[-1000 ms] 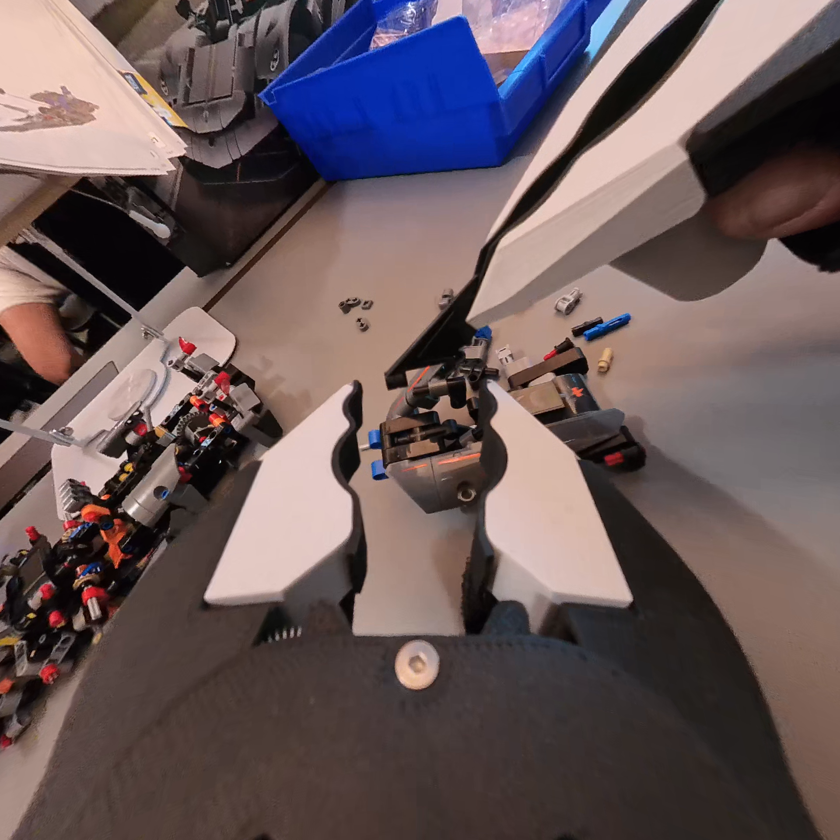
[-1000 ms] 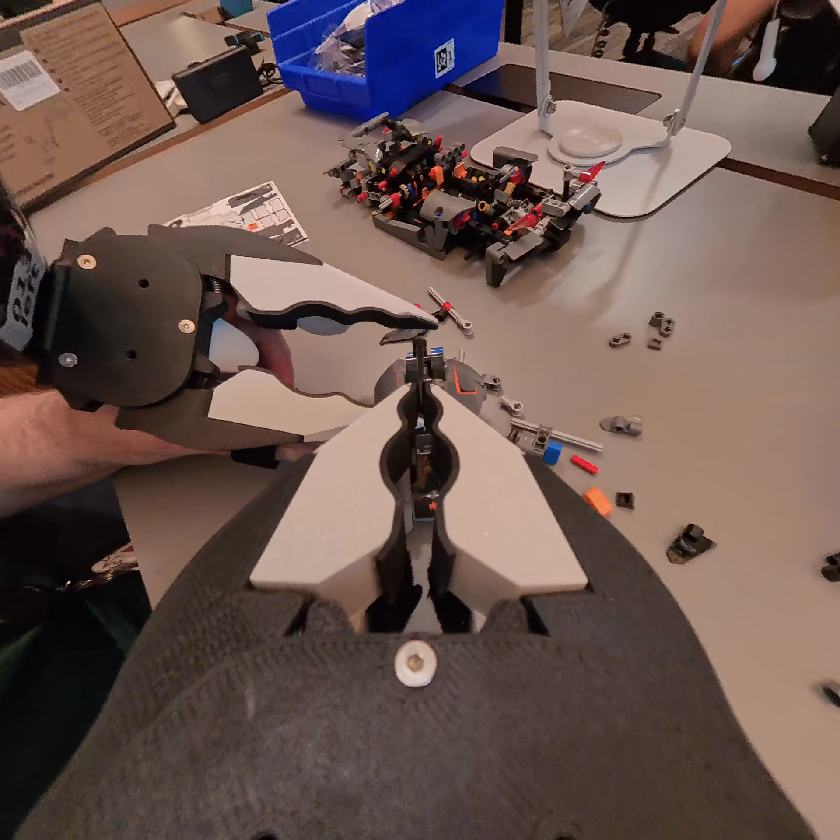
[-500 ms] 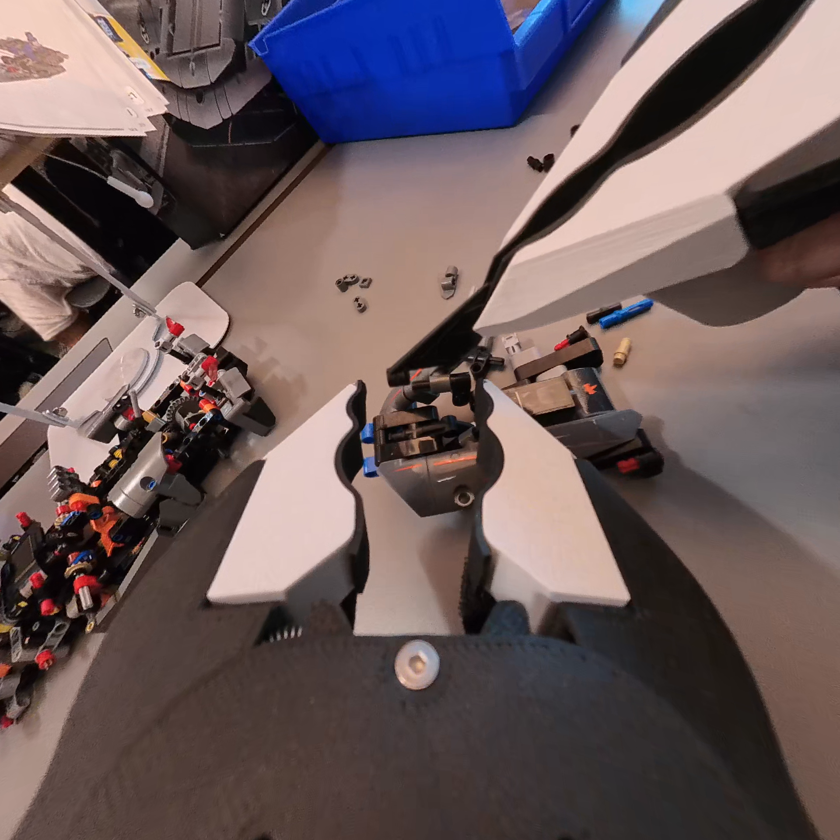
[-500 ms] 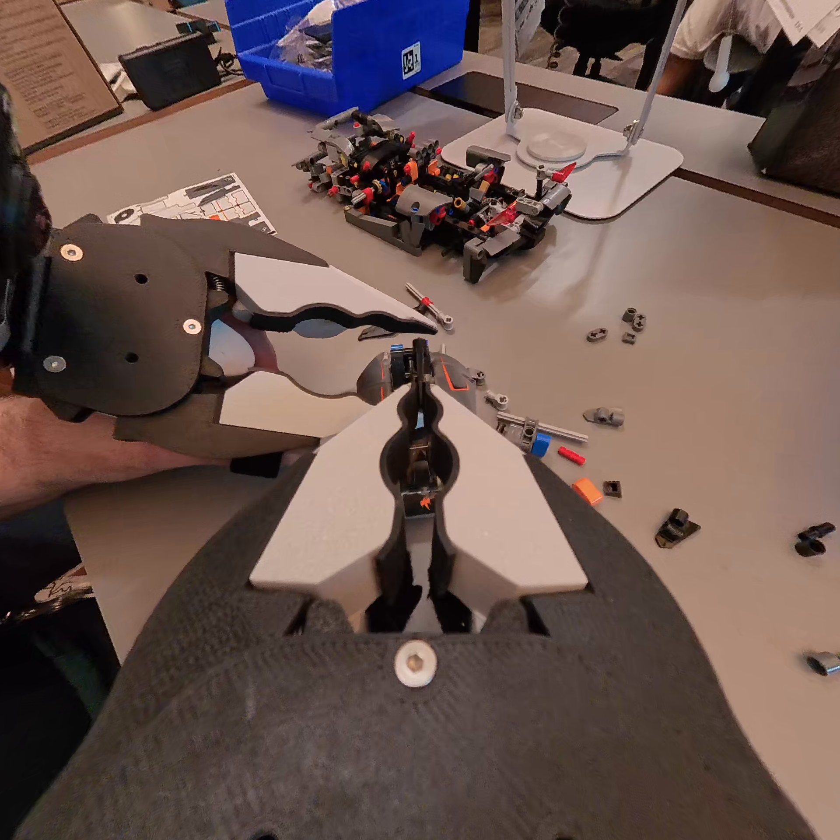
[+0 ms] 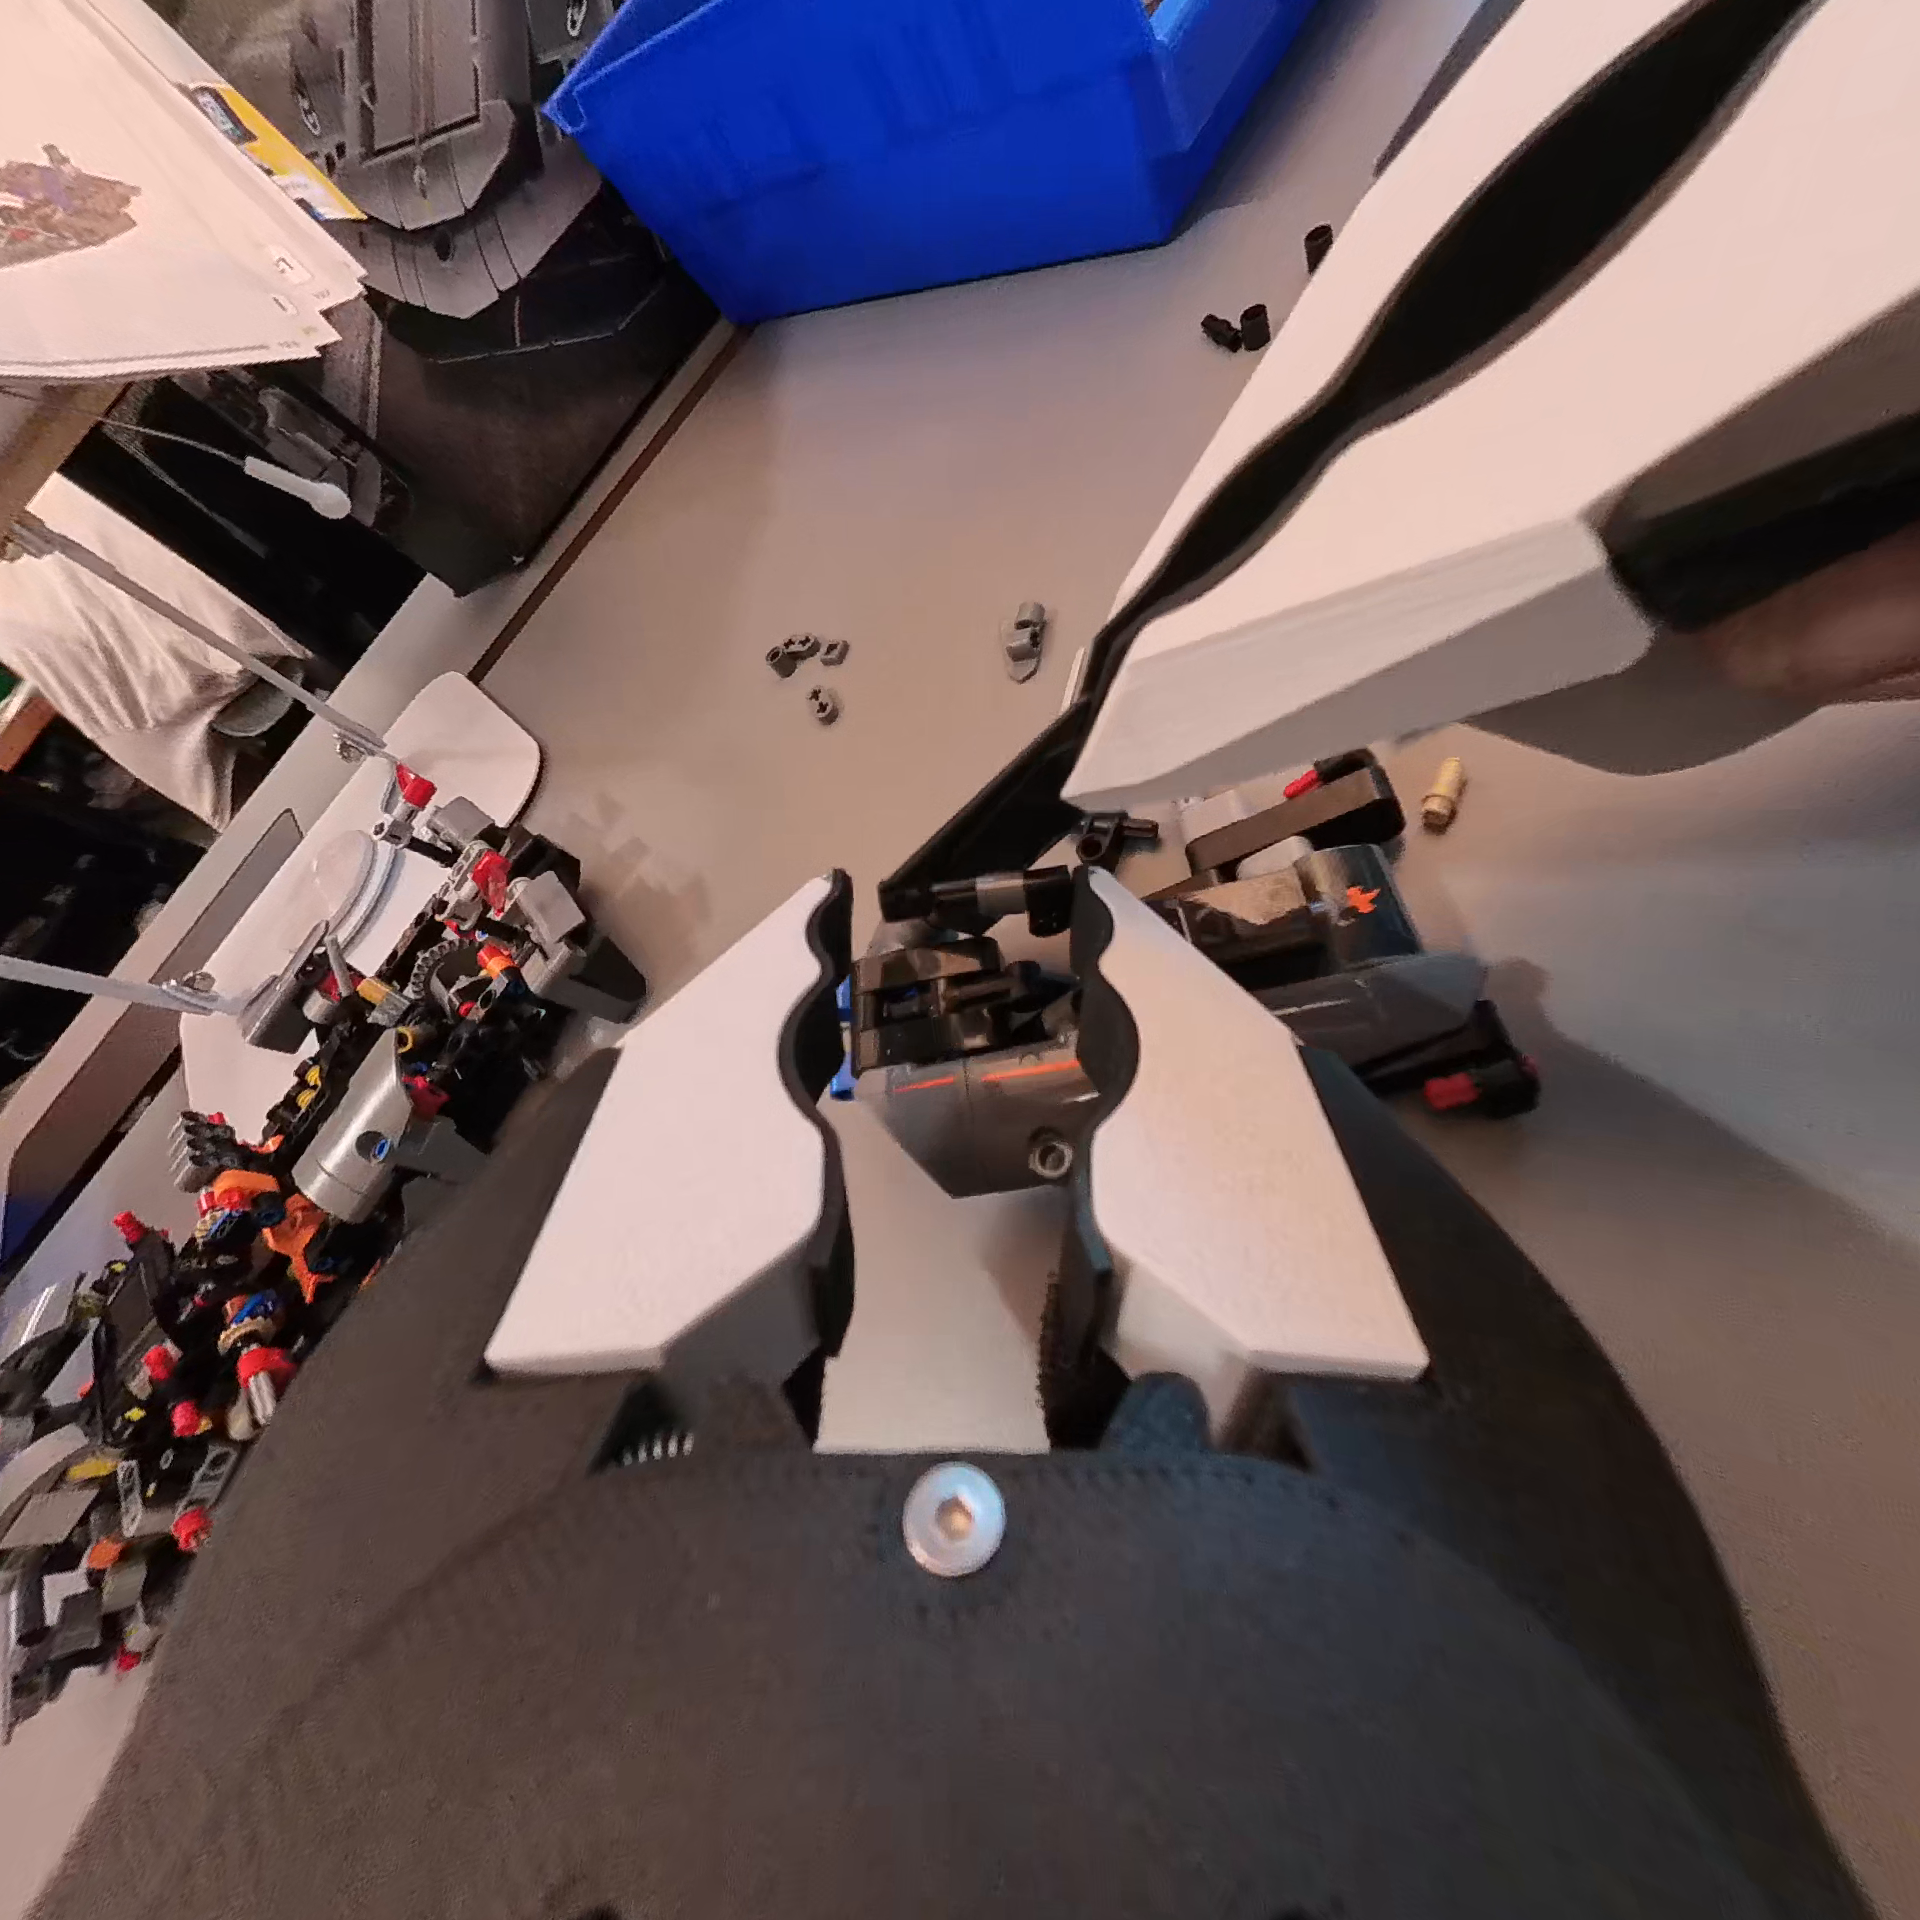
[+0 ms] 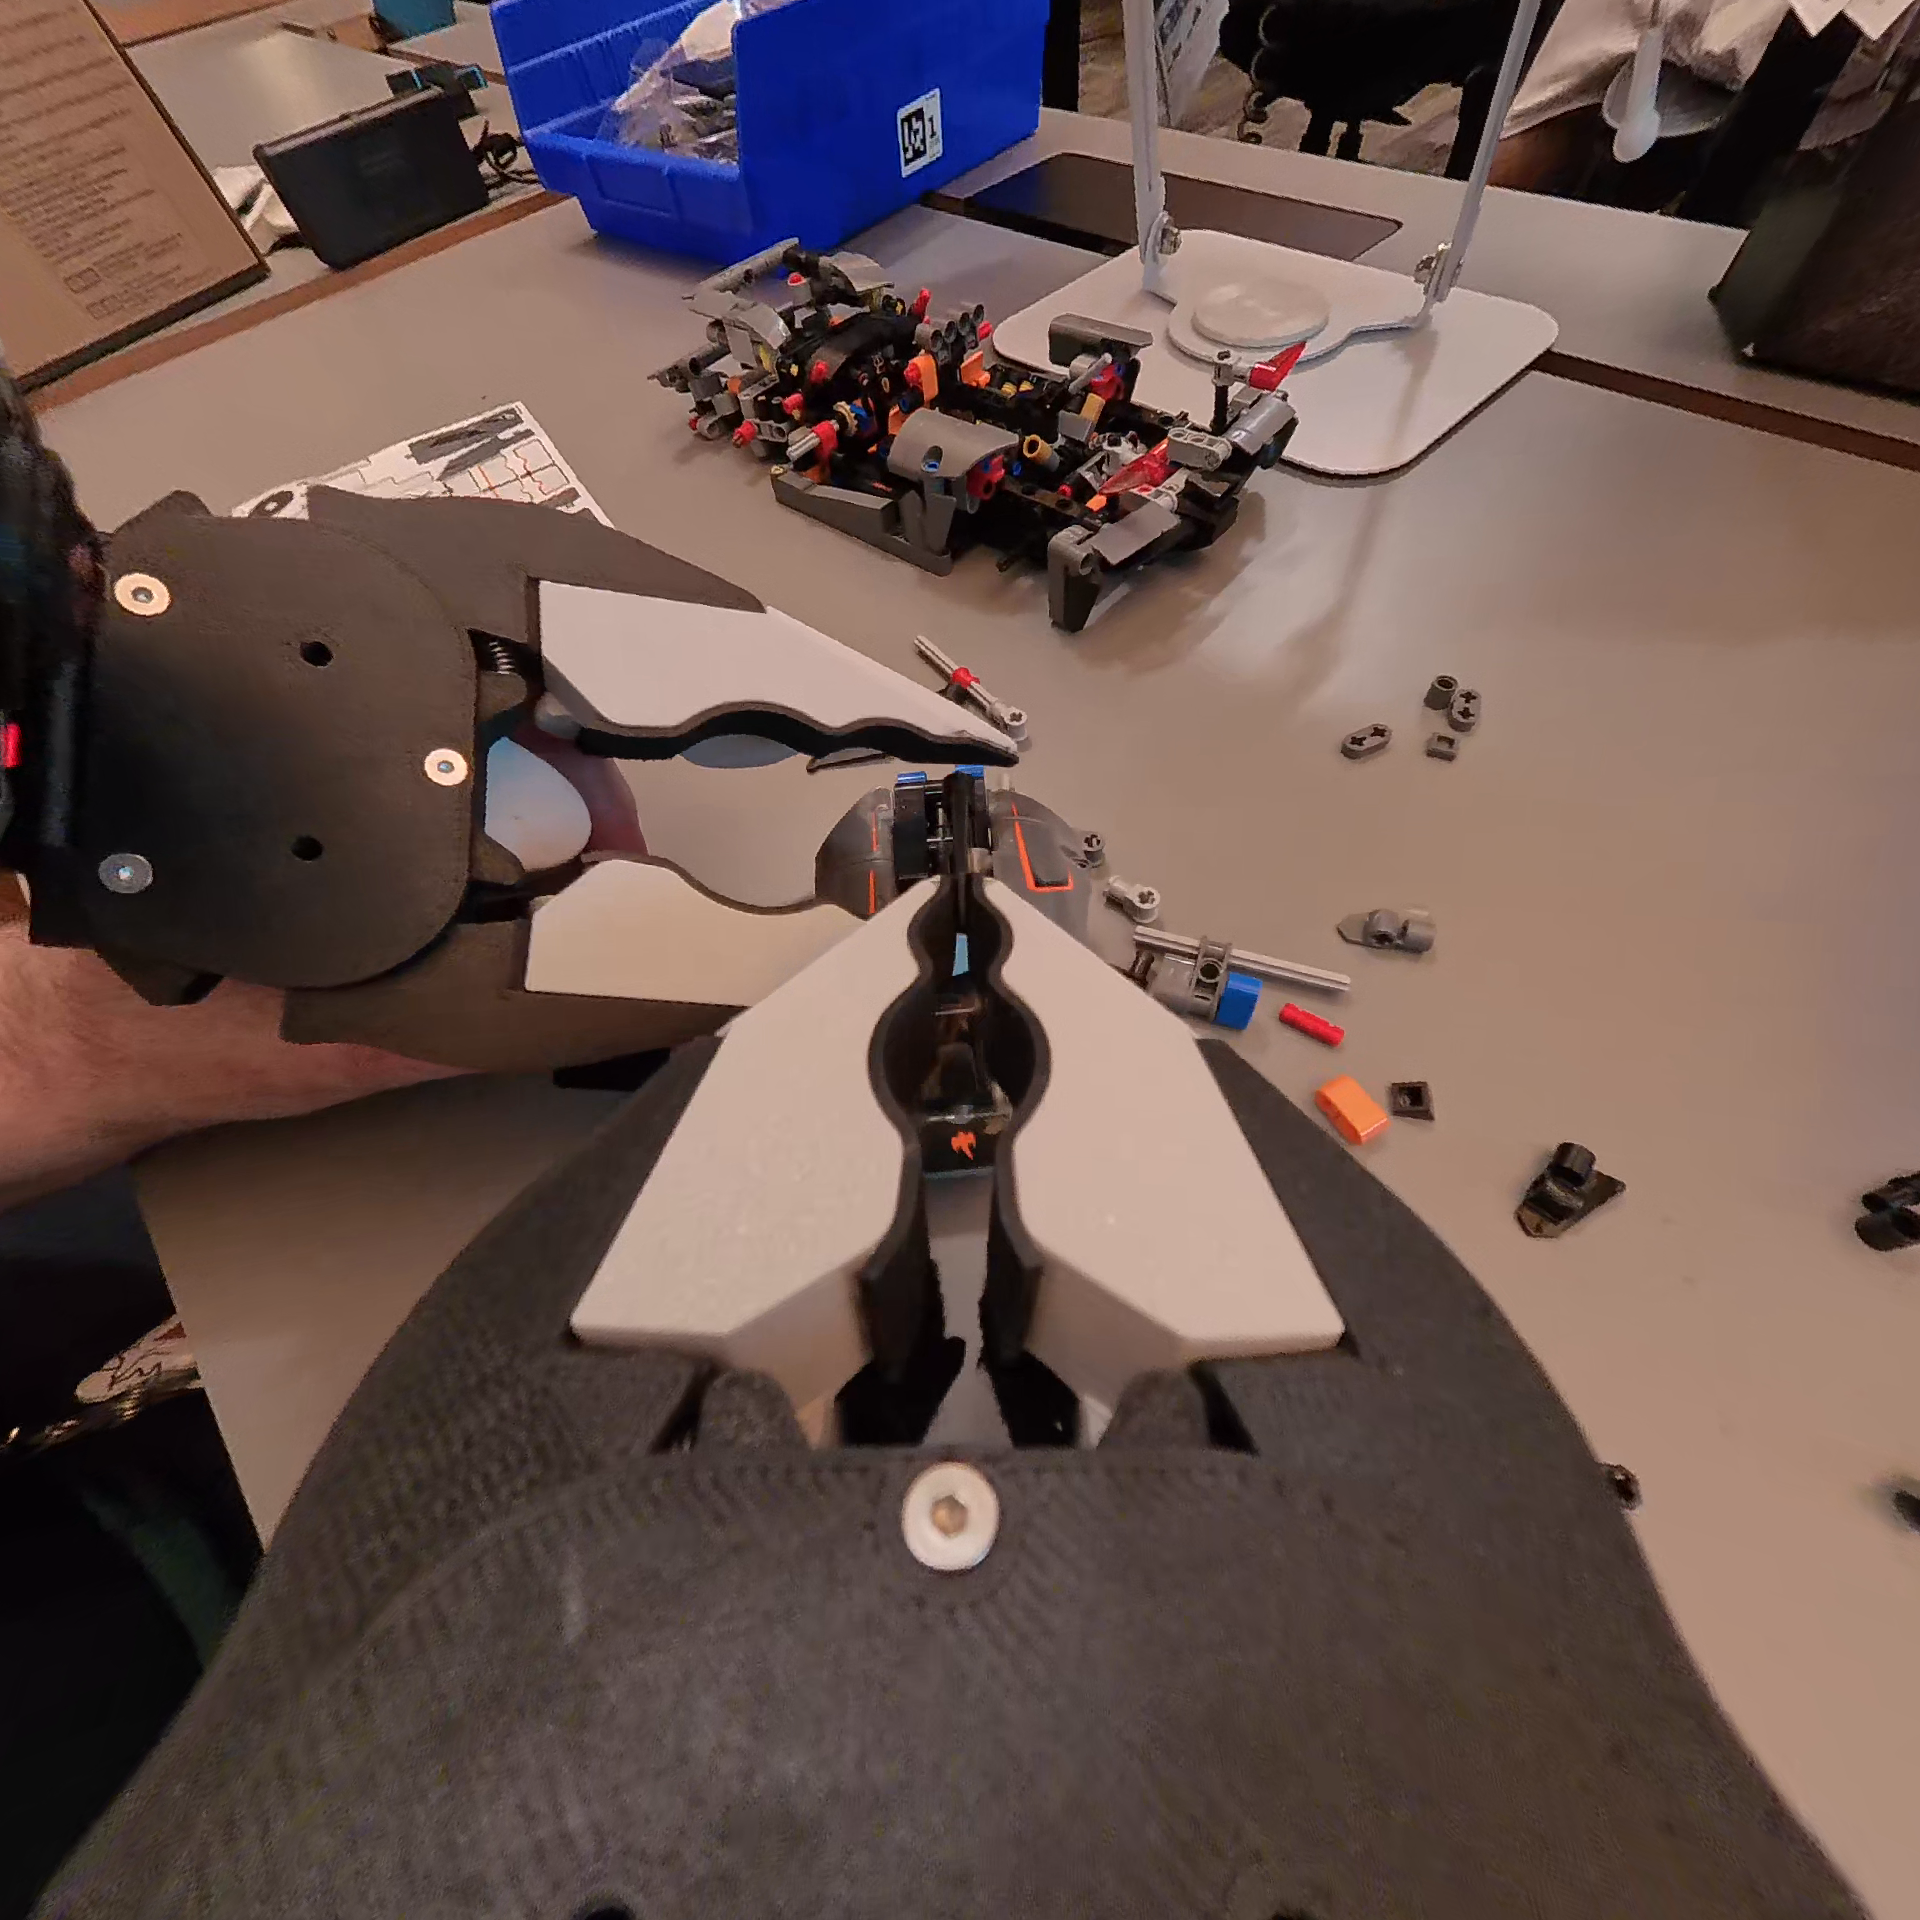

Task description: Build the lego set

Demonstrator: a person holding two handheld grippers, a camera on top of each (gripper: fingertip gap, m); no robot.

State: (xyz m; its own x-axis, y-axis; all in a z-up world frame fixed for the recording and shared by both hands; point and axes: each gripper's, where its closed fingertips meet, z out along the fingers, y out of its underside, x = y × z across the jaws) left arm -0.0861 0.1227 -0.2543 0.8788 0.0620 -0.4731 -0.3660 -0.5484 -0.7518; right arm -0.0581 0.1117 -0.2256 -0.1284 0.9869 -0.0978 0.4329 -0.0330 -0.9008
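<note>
Subassembly (image 5: 977,1081) clamped across left claw (image 5: 961,935); right claw (image 6: 961,862) pinches black piece (image 5: 982,842).

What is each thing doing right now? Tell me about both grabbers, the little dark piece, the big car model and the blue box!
Left hand-held gripper: part closed around the dark grey sub-assembly.
Right hand-held gripper: shut on a thin black piece.
Dark grey sub-assembly: held between the left fingers, above the table.
Thin black piece: pressed at the sub-assembly's top.
Car chassis model: unfinished, resting on the table.
Blue bin: open, holding plastic bags.
</note>
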